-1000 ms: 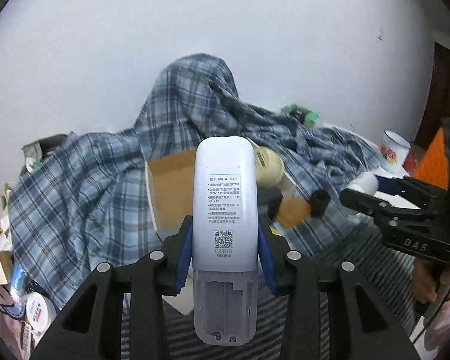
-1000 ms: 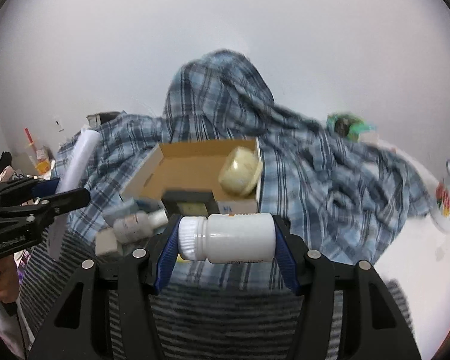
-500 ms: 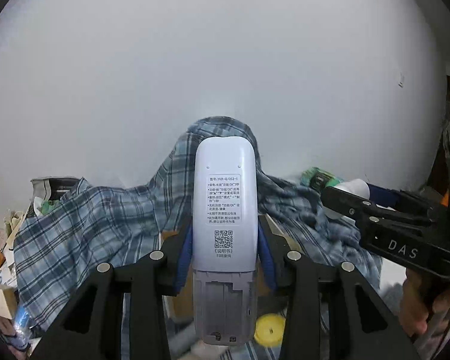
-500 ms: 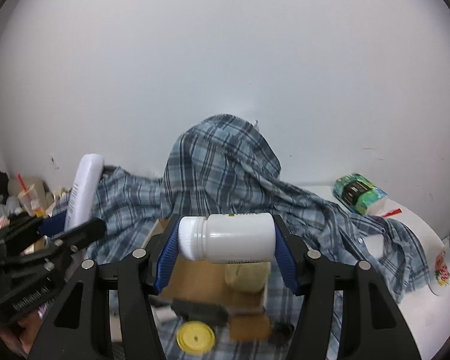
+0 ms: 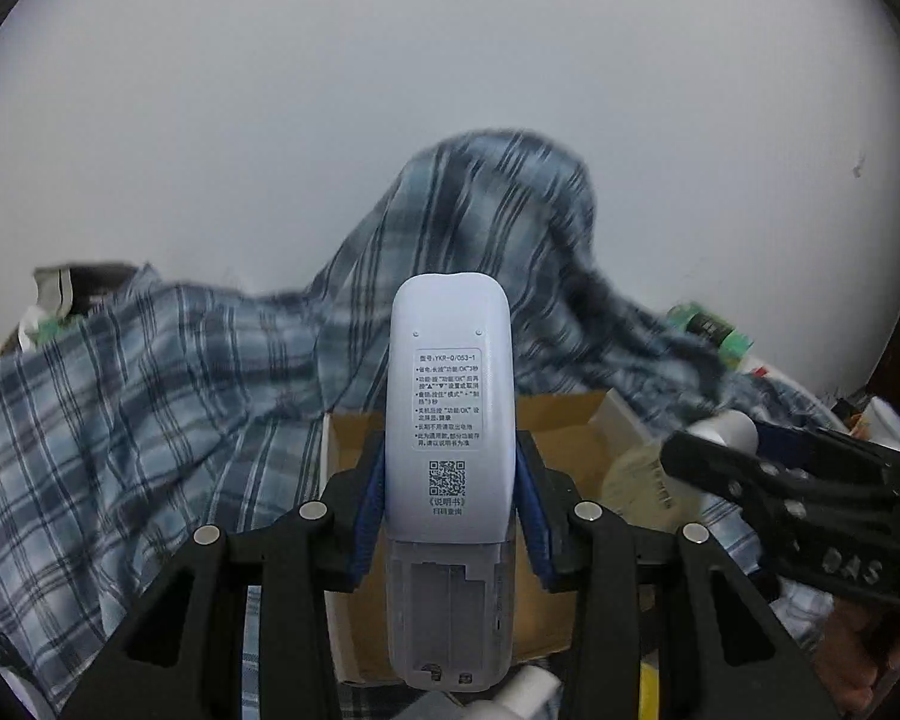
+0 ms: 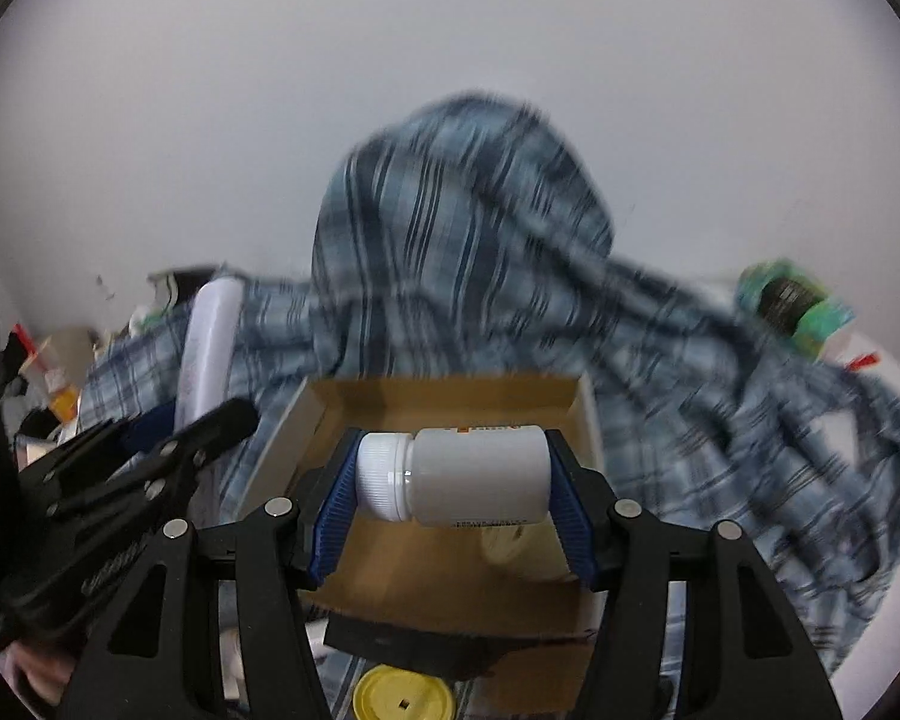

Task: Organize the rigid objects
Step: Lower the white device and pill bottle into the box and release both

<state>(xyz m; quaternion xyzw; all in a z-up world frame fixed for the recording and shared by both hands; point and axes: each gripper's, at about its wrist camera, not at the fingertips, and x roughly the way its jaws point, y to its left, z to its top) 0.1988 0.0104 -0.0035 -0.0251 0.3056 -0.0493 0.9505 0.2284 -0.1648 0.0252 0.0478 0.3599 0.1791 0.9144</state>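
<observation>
As gripped, white remote [image 5: 450,420] – label-side up, seemingly coverless.

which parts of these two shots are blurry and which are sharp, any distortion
Left wrist view: the remote and the fingers gripping it are sharp, its label readable, while the plaid shirt behind is smeared. Right wrist view: the white bottle is crisp, but the shirt, the cardboard box and the green packet are streaked. Both views have fisheye bending and dark corners.
</observation>
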